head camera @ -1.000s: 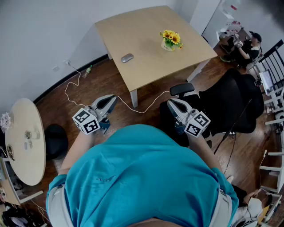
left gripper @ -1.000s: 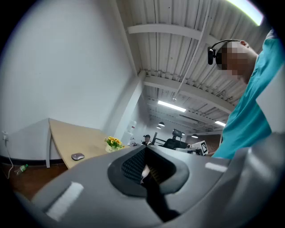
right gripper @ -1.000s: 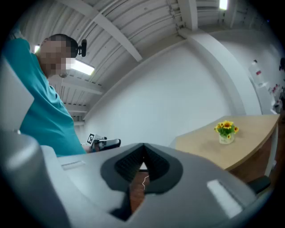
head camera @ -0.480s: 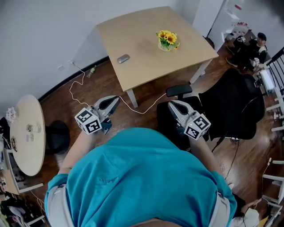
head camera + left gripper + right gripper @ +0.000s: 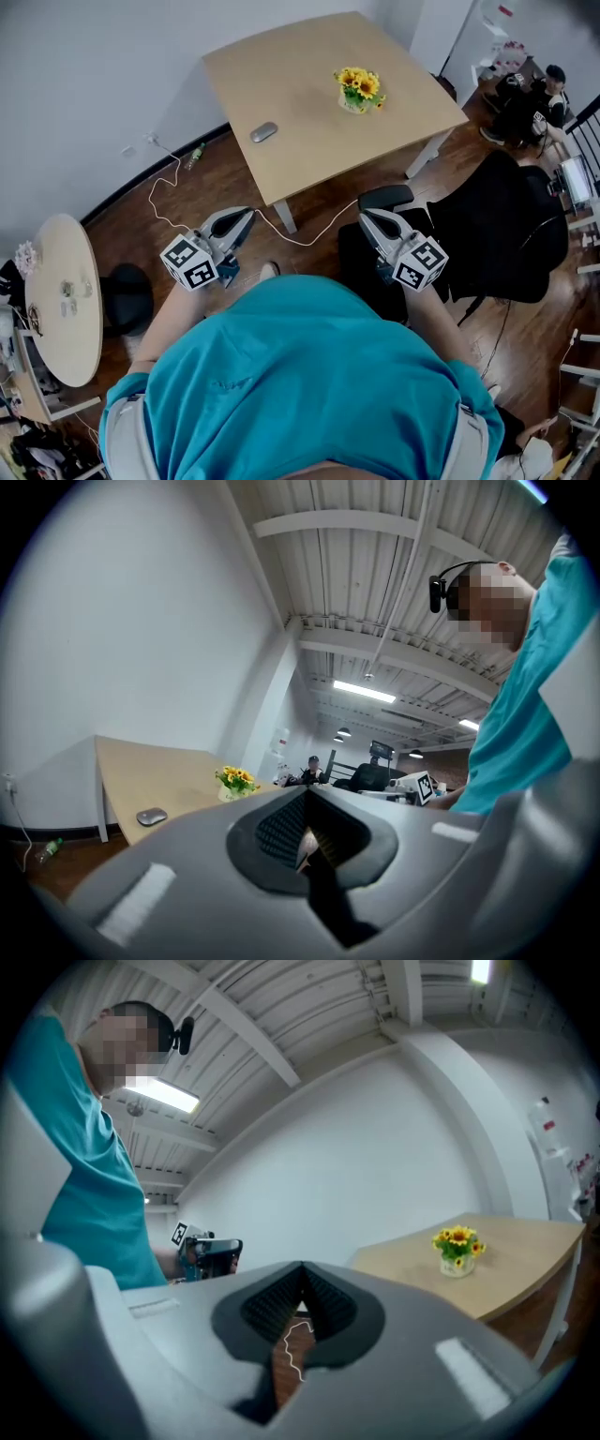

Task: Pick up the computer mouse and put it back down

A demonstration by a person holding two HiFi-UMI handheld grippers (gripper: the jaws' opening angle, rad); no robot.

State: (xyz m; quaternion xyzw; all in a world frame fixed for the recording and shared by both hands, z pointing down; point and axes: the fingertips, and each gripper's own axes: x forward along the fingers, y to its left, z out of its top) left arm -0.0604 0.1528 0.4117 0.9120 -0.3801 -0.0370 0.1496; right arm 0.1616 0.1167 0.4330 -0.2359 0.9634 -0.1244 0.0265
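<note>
Left hand-held gripper [image 5: 242, 217]: held level at the person's waist and aimed toward the bench [image 5: 300, 66]. Its jaws are closed tip to tip with nothing between them. Computer mouse [image 5: 263, 132]: grey, resting flat on the bench close to its left edge and untouched. In the head view it lies ahead of the left hand-held gripper and a little to its right, well apart from it, with bare floor and the bench's near corner between. Its long axis appears to slant across the left hand-held gripper's line of approach rather than along it, so a grasp would probably close across the narrow sides after a slight turn of the wrist. Pot of yellow flowers [image 5: 360, 87]: upright on the same bench, right of the mouse and apart from it, clear of any reach from the left. Right hand-held gripper [image 5: 367, 216]: also level, jaws likewise together and empty. The mouse lies ahead and off to its left, farther from it than from the left one, so the left hand looks better placed for the pick-up.
</note>
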